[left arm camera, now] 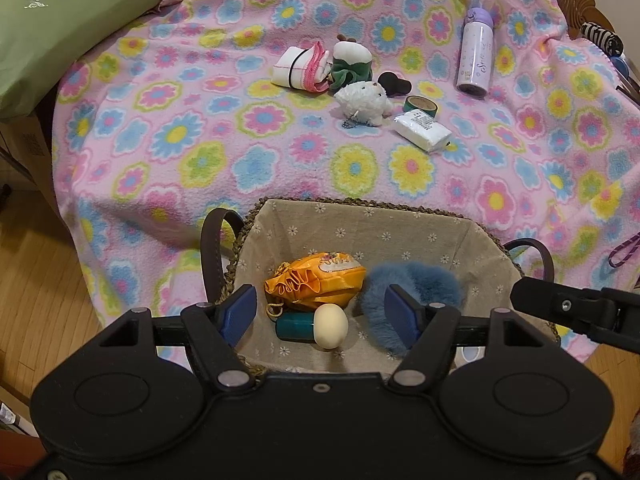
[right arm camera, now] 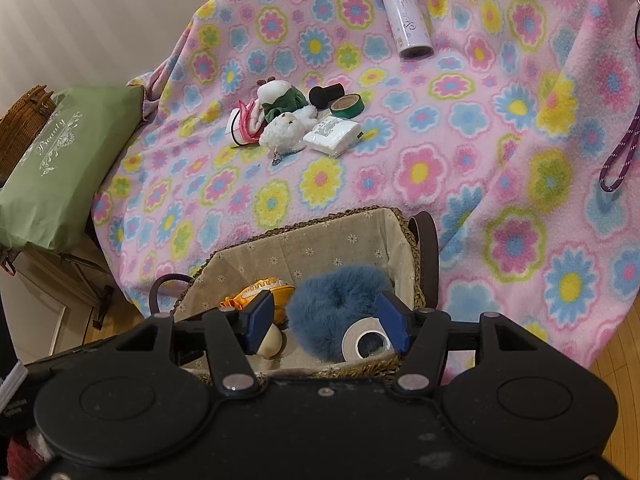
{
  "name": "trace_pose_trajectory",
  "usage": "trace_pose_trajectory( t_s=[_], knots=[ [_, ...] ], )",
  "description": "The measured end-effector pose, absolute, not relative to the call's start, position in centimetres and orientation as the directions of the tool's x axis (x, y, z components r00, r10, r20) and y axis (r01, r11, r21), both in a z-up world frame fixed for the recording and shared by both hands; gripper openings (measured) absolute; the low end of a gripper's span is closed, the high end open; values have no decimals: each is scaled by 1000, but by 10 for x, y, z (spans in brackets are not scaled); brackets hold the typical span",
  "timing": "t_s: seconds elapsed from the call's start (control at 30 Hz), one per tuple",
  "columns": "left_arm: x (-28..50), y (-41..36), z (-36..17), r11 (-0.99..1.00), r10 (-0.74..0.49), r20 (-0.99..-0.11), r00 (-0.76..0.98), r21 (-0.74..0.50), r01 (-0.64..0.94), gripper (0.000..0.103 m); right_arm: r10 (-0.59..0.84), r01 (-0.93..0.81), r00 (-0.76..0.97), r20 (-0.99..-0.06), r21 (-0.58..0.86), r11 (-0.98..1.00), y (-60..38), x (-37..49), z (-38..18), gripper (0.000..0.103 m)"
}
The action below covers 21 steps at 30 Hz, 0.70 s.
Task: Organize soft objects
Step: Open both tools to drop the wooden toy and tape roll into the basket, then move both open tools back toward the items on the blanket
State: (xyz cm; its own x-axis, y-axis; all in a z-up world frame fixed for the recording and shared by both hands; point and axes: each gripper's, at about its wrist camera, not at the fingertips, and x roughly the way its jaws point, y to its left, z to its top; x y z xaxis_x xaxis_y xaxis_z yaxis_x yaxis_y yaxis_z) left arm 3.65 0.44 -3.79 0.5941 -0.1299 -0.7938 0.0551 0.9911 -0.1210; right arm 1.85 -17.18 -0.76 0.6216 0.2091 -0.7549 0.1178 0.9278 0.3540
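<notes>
A woven basket point(left arm camera: 360, 202) with a beige flowered lining stands at the near edge of the flowered blanket. In it lie an orange drawstring pouch point(left arm camera: 320, 278), a blue furry scrunchie point(left arm camera: 424, 280) and a cream puff on a teal base point(left arm camera: 330, 326). The right wrist view adds a white tape roll point(right arm camera: 350, 336) beside the scrunchie point(right arm camera: 320, 312). My left gripper point(left arm camera: 320, 292) hangs open above the basket, holding nothing. Open too, my right gripper point(right arm camera: 325, 296) hovers over the scrunchie without touching it. Farther back lie a white plush point(left arm camera: 364, 102), a green-and-white plush point(left arm camera: 352, 62) and a folded pink-edged cloth point(left arm camera: 300, 66).
A tissue pack point(left arm camera: 422, 128), a green tape roll point(left arm camera: 420, 104), a black object point(left arm camera: 394, 84) and a purple bottle point(left arm camera: 478, 52) lie on the blanket. A green cushion point(left arm camera: 60, 20) sits at the left, a purple strap point(right arm camera: 620, 148) at the right. Wooden floor lies below.
</notes>
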Motion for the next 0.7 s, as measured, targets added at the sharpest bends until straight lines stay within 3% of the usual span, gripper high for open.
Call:
trace_pose_trajectory(
  t_s=[0.7],
  knots=[
    [42,6,-35,995,-103,-778,619,-86,57,67,157,126,632,-759,300,946,-174,29,-12,63]
  ],
)
